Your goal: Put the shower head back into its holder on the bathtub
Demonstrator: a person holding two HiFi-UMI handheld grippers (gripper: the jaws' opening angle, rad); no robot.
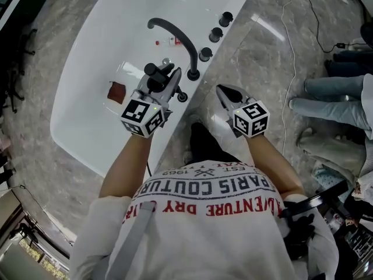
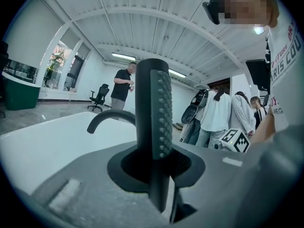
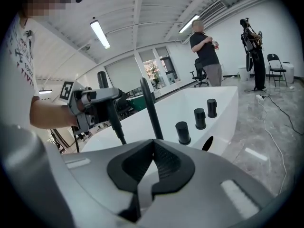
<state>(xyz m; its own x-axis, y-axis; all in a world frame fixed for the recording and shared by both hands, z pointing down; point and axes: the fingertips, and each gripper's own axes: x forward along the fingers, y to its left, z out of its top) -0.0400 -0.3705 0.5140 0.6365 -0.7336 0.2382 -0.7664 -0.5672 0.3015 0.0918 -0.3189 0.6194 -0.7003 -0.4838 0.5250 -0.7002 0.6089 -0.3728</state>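
1. The white bathtub [image 1: 93, 51] fills the upper left of the head view, and the work is at its near rim beside the dark arched spout [image 1: 178, 35].
2. The left gripper [image 1: 163, 80] is clamped part-way shut on the black shower head [image 2: 153, 113], a slim wand held upright with its nozzle studs facing sideways. Its lower end points down at the rim.
3. The right gripper [image 1: 228, 93] hangs over the floor just beside the tub, jaws fully together with nothing between them. It gives the wand no support.
4. Three black knobs [image 1: 215, 34] stand farther along the rim, well clear.
5. The small dark fitting [image 1: 182, 97] just beside the left gripper looks like the holder, but I cannot tell whether the wand's tip has entered it.
6. Risks, as I judge them: a tilted wand could catch the fitting's edge and strike the rim, and the narrow grip could let it twist or slide. The spout is also close enough to clip.
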